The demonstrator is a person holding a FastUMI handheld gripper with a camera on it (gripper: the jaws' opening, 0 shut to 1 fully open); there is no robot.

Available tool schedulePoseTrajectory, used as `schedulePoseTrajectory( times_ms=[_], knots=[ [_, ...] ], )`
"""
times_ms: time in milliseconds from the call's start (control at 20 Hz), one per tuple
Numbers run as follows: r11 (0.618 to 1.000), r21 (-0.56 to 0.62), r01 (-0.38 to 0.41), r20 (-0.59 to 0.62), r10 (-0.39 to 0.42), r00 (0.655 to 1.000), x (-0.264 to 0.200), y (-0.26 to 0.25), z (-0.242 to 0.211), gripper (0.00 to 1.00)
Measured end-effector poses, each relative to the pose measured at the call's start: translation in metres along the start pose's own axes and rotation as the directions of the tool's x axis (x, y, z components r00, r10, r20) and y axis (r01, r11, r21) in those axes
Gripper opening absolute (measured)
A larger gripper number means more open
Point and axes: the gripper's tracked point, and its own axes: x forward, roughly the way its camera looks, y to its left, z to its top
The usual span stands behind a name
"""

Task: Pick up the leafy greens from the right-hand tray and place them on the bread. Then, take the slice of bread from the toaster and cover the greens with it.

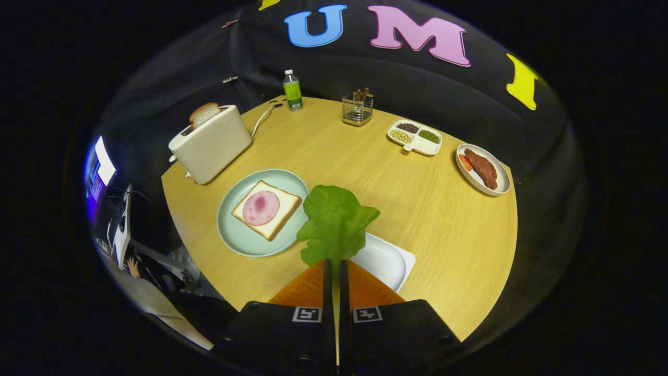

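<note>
we see jaws nearly closed, pinching greens (335,222) by stem, leaf lifted above tray (389,261), just beside plate (235,237); bread (267,209) with ham sits on plate; second slice (203,113) in toaster (211,143); we judge thin-stem hold risky; leaf may twist, slip, land off bread

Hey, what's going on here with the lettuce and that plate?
A hand-held gripper is shut on a green lettuce leaf, holding it above the wooden table, with the white tray just under and beyond the fingers. Ahead, to the left of the leaf, a slice of bread with a round of ham lies on a pale green plate; no greens are on it yet. Further back, a second slice of bread sticks out of the white toaster.
</note>
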Motion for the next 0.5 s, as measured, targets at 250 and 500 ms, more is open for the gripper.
schedulePoseTrajectory(
  times_ms=[250, 500],
  knots=[
    [0.998, -0.039, -0.040, 0.034, 0.041, 0.999, 0.001, 0.049, 0.038, 0.07],
    [0.996, -0.072, -0.060, 0.035, 0.062, 0.997, 0.018, 0.096, 0.064, 0.07]
  ],
)
